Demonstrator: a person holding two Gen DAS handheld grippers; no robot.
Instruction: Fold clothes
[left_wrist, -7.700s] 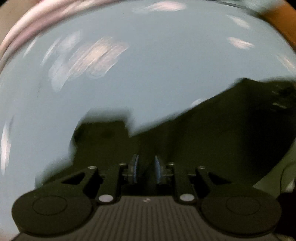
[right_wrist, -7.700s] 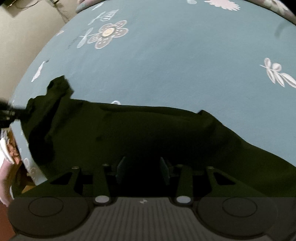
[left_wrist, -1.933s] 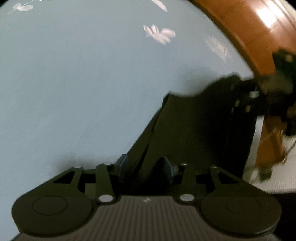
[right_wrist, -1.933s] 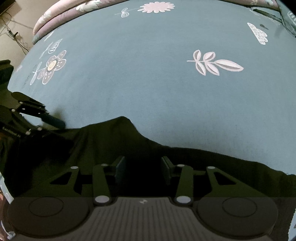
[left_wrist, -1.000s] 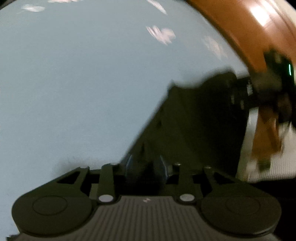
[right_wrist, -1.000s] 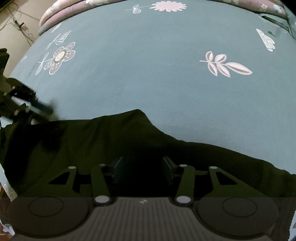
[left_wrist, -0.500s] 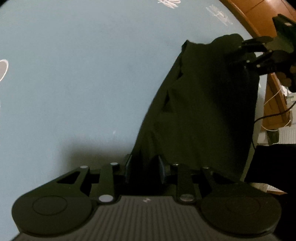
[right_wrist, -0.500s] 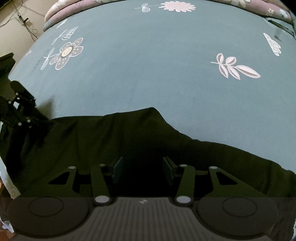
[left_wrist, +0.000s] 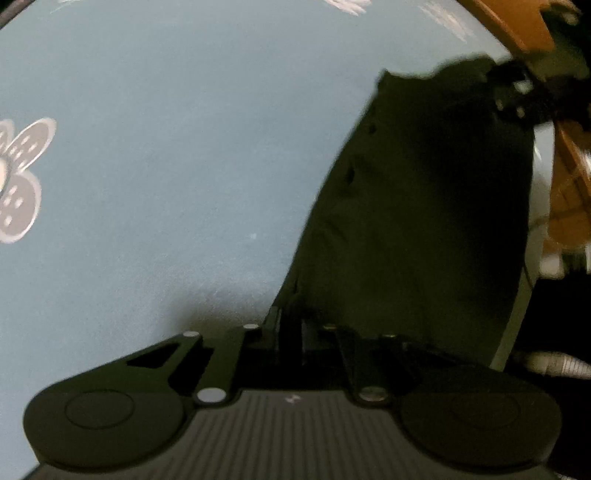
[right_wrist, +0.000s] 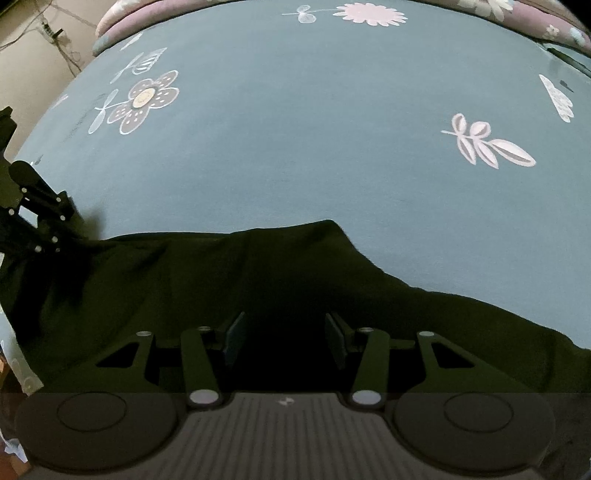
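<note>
blue floral bedsheet (right_wrist: 295, 140); pink pillow edge (right_wrist: 155, 11); wood bedframe (left_wrist: 517, 26).

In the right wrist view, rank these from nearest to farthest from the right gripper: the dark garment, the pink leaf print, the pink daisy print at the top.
1. dark garment: directly under and ahead of the right gripper, spread across the lower frame.
2. pink leaf print: on the blue bedspread, up and to the right.
3. pink daisy print: at the far top edge, near the pillows.
</note>
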